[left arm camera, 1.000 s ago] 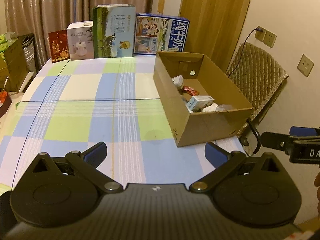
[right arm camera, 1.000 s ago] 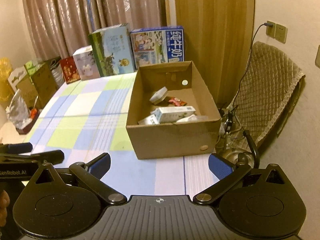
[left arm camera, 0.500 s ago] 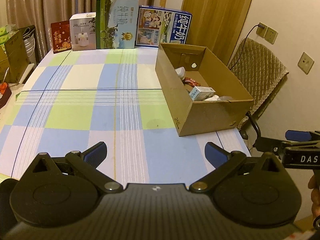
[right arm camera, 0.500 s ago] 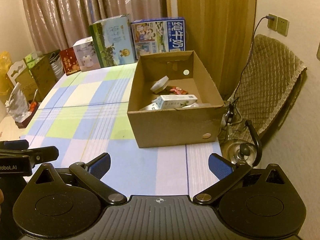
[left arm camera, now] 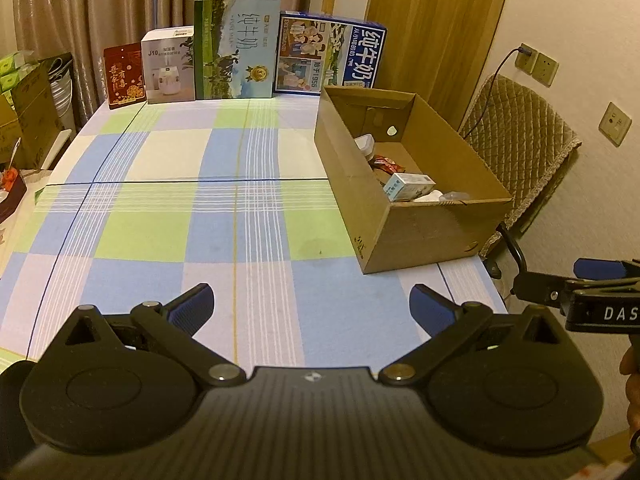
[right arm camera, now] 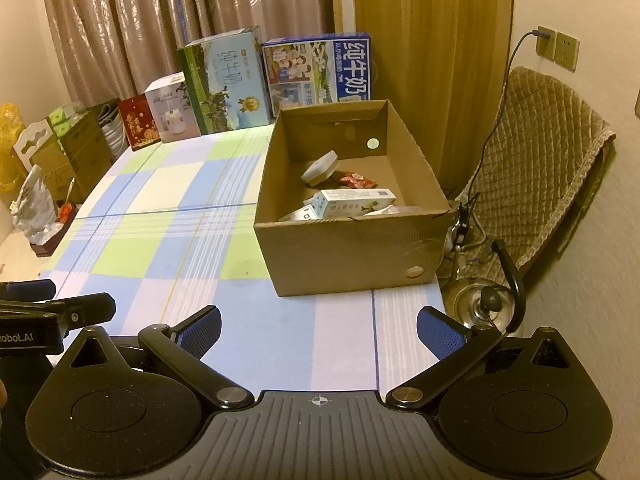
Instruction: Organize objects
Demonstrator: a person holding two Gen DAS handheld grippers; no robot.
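An open cardboard box [left arm camera: 420,236] [right arm camera: 344,256] stands on the right side of the checked tablecloth. Inside it lie a white medicine carton [right arm camera: 352,201] [left arm camera: 408,186], a round white container [right arm camera: 320,168], a red wrapper [right arm camera: 356,180] and other small items. My left gripper [left arm camera: 312,304] hangs open over the near edge of the table, nothing between its blue pads. My right gripper [right arm camera: 320,326] is also open and empty, in front of the box. Each gripper shows at the edge of the other's view.
Along the far table edge stand a red box [left arm camera: 124,76], a white box [left arm camera: 168,66] and two milk cartons [left arm camera: 236,46] [left arm camera: 332,58]. A quilted chair [right arm camera: 540,168] and a kettle [right arm camera: 484,300] sit right of the table. Cardboard boxes [right arm camera: 76,148] stand on the left.
Both grippers have drawn back and risen slightly, so the box and table look a little farther away. Both stayed open and empty.
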